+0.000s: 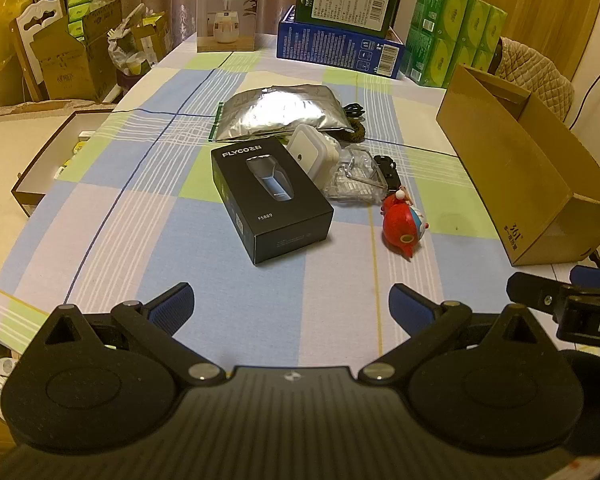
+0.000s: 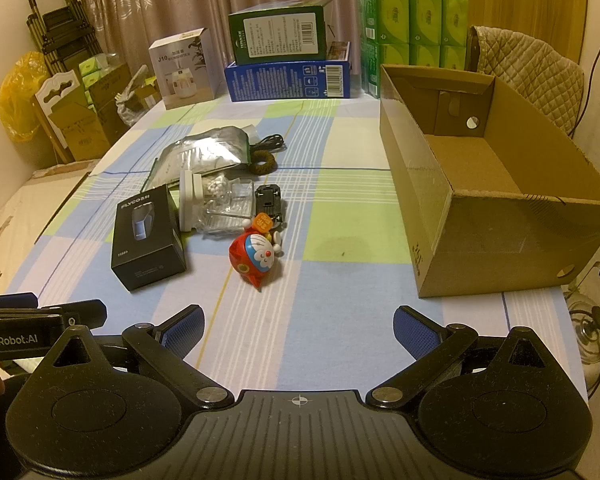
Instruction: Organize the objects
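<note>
- Hovering low over the near table edge: left gripper [image 1: 290, 304] and right gripper [image 2: 299, 326], side by side, both with fingers spread wide and nothing between them.
- Checked cloth [image 1: 140, 232] covers the table.
- At 12 o'clock from the left gripper: black box [image 1: 271, 199], lying flat, label up.
- At 1 o'clock from it: red toy [image 1: 400, 226], on its side, apart from the box.
- At 11 o'clock from the right gripper, the same toy [image 2: 256, 258]; orange tag above it.
- Behind the toy: clear packet [image 2: 230, 208], white plug [image 2: 191, 198], small black part [image 2: 269, 200], crowded together.
- Farther back: foil pouch [image 1: 278, 111], brown ring [image 2: 263, 164], black cable [image 2: 270, 142].
- At 2 o'clock from the right gripper: open carton [image 2: 496, 200], inside bare.
- Far edge: stacked boxes [image 2: 288, 56].
</note>
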Demonstrator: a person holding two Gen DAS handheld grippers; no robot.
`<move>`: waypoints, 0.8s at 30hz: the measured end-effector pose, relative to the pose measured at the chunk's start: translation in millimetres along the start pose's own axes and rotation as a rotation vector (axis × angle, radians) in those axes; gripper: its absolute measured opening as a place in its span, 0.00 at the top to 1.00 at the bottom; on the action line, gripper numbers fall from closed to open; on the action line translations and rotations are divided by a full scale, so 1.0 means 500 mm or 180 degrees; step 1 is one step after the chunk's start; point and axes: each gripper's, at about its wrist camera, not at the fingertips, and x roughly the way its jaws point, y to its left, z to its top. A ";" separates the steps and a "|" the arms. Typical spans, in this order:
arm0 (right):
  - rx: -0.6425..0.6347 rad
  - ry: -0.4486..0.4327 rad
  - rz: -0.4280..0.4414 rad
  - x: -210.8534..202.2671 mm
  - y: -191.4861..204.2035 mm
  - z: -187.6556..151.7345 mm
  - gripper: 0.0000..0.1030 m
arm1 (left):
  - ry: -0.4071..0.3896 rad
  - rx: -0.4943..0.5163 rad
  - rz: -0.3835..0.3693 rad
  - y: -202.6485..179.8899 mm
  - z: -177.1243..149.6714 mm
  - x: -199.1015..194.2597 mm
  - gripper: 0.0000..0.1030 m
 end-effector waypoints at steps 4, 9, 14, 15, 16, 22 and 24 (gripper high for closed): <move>0.0021 0.0002 0.0026 0.002 0.001 -0.002 0.05 | -0.0002 -0.0005 -0.0001 0.000 0.000 0.001 0.01; 0.0038 0.0006 0.0033 0.002 -0.006 0.002 0.05 | -0.0033 -0.0070 -0.0028 0.002 0.000 -0.004 0.01; 0.0143 -0.0022 0.0065 -0.006 -0.015 0.005 0.05 | -0.0044 -0.0170 -0.0034 0.009 0.002 -0.006 0.01; 0.0150 -0.0021 0.0070 -0.008 -0.015 0.008 0.05 | -0.0047 -0.0214 -0.0050 0.013 0.003 -0.007 0.01; 0.0152 -0.0020 0.0088 -0.010 -0.015 0.012 0.05 | -0.0044 -0.0269 -0.0070 0.018 0.004 -0.008 0.01; -0.0110 -0.0140 0.0136 -0.013 -0.003 0.055 0.05 | -0.0070 -0.0250 -0.0068 0.030 0.025 -0.014 0.01; -0.0199 -0.0157 0.0128 -0.002 0.000 0.066 0.05 | -0.0049 -0.0233 -0.0070 0.037 0.041 -0.007 0.01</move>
